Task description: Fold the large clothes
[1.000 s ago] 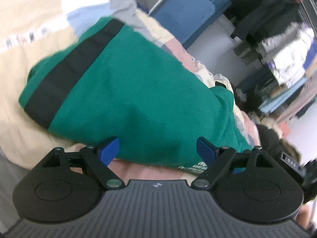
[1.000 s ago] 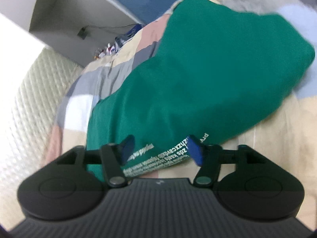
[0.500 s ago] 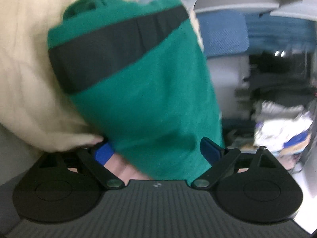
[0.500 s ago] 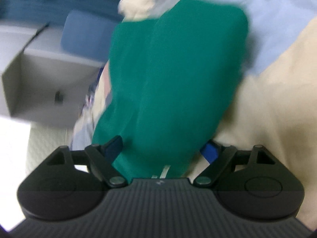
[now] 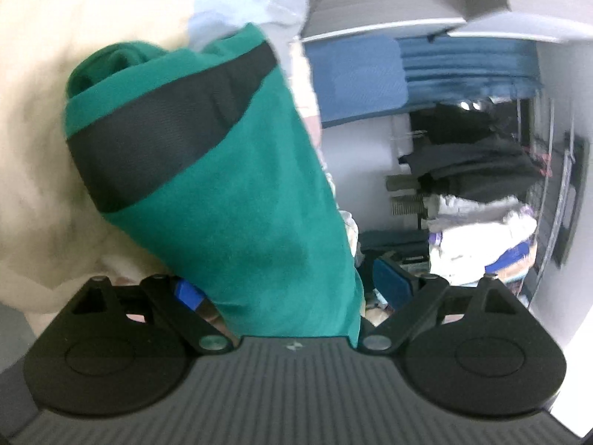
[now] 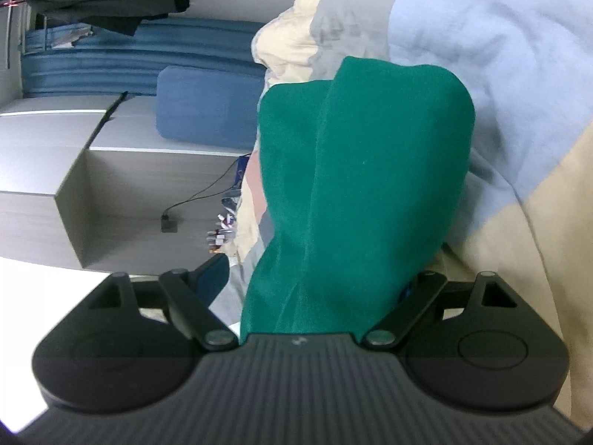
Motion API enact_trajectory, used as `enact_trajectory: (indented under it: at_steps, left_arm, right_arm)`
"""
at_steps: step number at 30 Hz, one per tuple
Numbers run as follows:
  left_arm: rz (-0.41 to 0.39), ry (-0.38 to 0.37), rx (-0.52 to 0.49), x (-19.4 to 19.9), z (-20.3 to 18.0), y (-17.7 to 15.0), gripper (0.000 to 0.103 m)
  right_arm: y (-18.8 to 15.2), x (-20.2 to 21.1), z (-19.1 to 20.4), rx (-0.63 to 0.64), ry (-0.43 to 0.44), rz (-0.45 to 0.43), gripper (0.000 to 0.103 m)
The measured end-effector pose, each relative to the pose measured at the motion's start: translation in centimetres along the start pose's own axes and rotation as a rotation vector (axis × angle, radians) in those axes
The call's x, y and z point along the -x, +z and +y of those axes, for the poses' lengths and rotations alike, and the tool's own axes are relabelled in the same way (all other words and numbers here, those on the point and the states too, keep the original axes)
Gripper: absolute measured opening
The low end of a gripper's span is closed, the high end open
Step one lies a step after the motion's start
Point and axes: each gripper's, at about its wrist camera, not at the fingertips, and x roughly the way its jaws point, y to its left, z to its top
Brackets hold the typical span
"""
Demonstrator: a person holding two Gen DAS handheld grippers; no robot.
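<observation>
- Under both of my tools lies a bed covered by a patchwork quilt (image 6: 519, 74) in cream, pale blue, grey and a bit of pink, rumpled at its edge.
- On that quilt rests the green garment (image 5: 237, 200), folded into a thick bundle, with a black band (image 5: 166, 126) across its far end in the left view.
- My left tool (image 5: 292, 289) stands with its blue pads apart; the near end of the bundle sits between them, against one pad, and the other pad is clear of the cloth.
- My right tool (image 6: 311, 282) is opening its jaws, with the other end of the green bundle between them; one pad is hidden behind the cloth, the other stands free of it.
- Beyond the bed edge I see a blue cushion (image 6: 207, 107) on a pale grey open shelf unit (image 6: 55, 170), with a cable and plug (image 6: 168, 222) lying in one compartment.
- Farther off, dark clothes (image 5: 481, 159) hang on a rail, and light-coloured laundry (image 5: 481, 230) is piled below them, blurred.
</observation>
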Motion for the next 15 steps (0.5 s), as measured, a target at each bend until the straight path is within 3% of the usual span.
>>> enact_trajectory:
  at_steps: [5,7,10,13,15]
  left_arm:
    - [-0.032,-0.059,-0.034,0.1,-0.8,0.1,0.093]
    - [-0.024,-0.022,0.003,-0.1,0.0,0.0,0.094]
    - [0.025,0.049,0.073,-0.9,2.2,-0.2,0.094]
    - [0.031,0.059,0.101,-1.8,3.4,0.0,0.093]
    - [0.031,0.056,0.09,-2.5,3.4,0.3,0.093]
  right_arm:
    - [0.4,-0.1,1.5,0.02,0.104,0.007,0.089]
    - [0.4,-0.2,1.5,0.029,0.102,0.005,0.089]
    - [-0.1,-0.3,0.5,0.002,-0.002,-0.001,0.088]
    - [-0.7,-1.0,-1.1,-0.005,-0.152,0.022,0.086]
    - [-1.0,-1.5,-1.2,0.01,-0.153,0.028,0.087]
